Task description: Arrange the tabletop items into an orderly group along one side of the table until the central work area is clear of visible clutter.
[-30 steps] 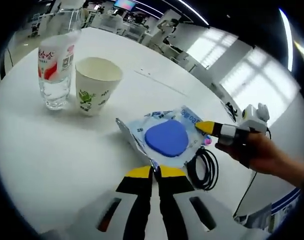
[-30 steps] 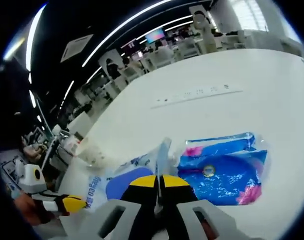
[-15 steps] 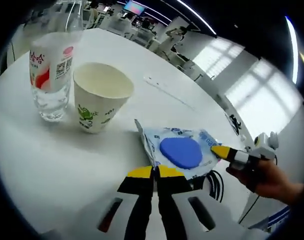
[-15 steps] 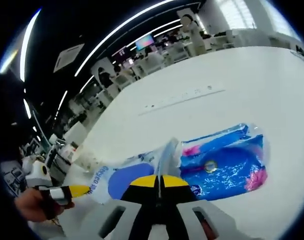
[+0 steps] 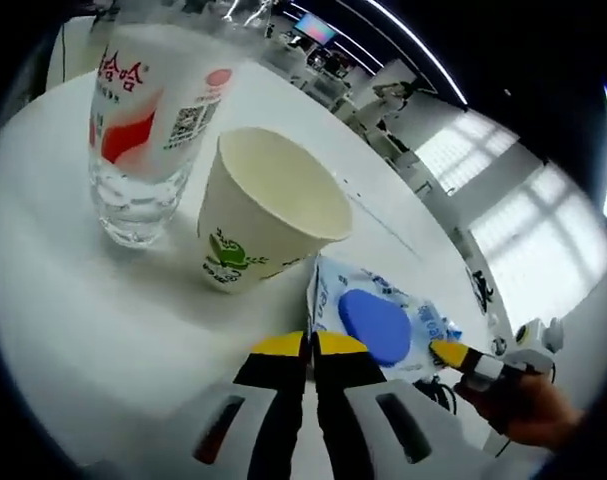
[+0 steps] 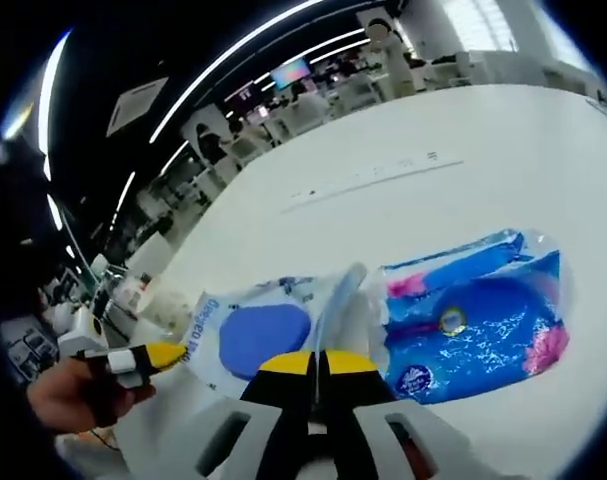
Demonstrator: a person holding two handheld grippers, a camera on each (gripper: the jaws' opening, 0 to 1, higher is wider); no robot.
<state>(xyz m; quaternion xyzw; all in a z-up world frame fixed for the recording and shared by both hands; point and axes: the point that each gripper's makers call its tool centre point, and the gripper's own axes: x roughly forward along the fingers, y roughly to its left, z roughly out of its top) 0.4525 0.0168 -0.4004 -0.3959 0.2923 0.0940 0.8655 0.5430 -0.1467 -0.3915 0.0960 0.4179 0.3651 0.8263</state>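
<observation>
While I hold both grippers low over white table point(image 5: 73, 330), left gripper point(image 5: 311, 345) pinches near edge of wipes pack point(image 5: 378, 325), jaws pressed together on film. Right gripper point(image 6: 318, 360) pinches opposite edge of same pack point(image 6: 253, 335). Paper cup point(image 5: 268, 225) upright just beside pack; water bottle point(image 5: 148, 130) upright next to cup. Blue tissue packet point(image 6: 478, 325) lies flat on table, touching pack's far side in right gripper view.

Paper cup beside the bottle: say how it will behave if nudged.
The cup looks empty and thin-walled, so probably very light and easily crushed. It stands on its narrower base, so a nudge near the rim may tip it toward the bottle; low down, it should slide.
</observation>
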